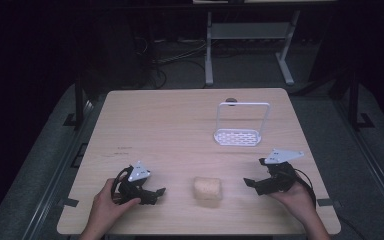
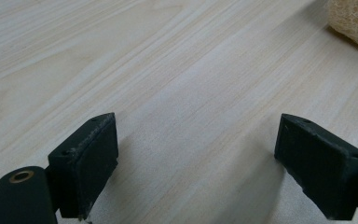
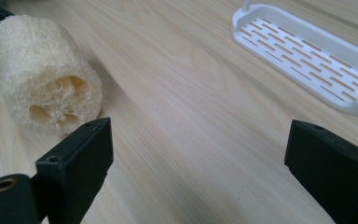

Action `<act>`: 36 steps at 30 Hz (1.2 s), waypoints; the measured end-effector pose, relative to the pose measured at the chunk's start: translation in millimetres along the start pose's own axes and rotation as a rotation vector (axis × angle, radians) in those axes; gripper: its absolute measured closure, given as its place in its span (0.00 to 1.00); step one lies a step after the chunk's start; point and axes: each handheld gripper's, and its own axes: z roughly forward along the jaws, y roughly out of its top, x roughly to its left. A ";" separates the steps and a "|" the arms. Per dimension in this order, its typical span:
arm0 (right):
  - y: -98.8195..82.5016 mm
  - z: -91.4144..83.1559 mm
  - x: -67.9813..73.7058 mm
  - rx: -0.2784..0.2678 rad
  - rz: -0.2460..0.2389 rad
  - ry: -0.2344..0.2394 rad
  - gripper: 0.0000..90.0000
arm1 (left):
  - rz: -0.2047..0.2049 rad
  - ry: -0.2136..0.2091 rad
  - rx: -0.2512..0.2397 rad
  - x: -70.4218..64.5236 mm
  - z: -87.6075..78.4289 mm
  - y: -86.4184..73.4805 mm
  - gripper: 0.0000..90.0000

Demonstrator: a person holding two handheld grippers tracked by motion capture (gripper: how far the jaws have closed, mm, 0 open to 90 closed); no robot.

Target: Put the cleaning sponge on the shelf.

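Note:
A pale loofah sponge (image 1: 208,188) lies on the wooden table (image 1: 180,125) near its front edge, between my two grippers. My left gripper (image 1: 156,193) rests low at the front left, open, with bare wood between its jaws; in the left gripper view the loofah (image 2: 354,21) is at the top right. My right gripper (image 1: 250,183) sits at the front right, open and holding nothing. In the right gripper view the loofah (image 3: 44,79) lies just beyond the left jaw, its holed end facing me. A white slotted tray with a tall wire handle (image 1: 241,136) stands farther back; the tray (image 3: 307,56) is at upper right.
A small round hole (image 1: 231,100) marks the table's far edge behind the tray. Beyond the table stand a white desk frame (image 1: 250,35) and cables on the dark floor. The left half of the tabletop is bare wood.

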 end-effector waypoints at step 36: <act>47.8 34.1 33.2 -0.010 -0.135 0.166 0.09 | -0.007 -0.001 -0.003 -0.5 0.2 -0.1 0.14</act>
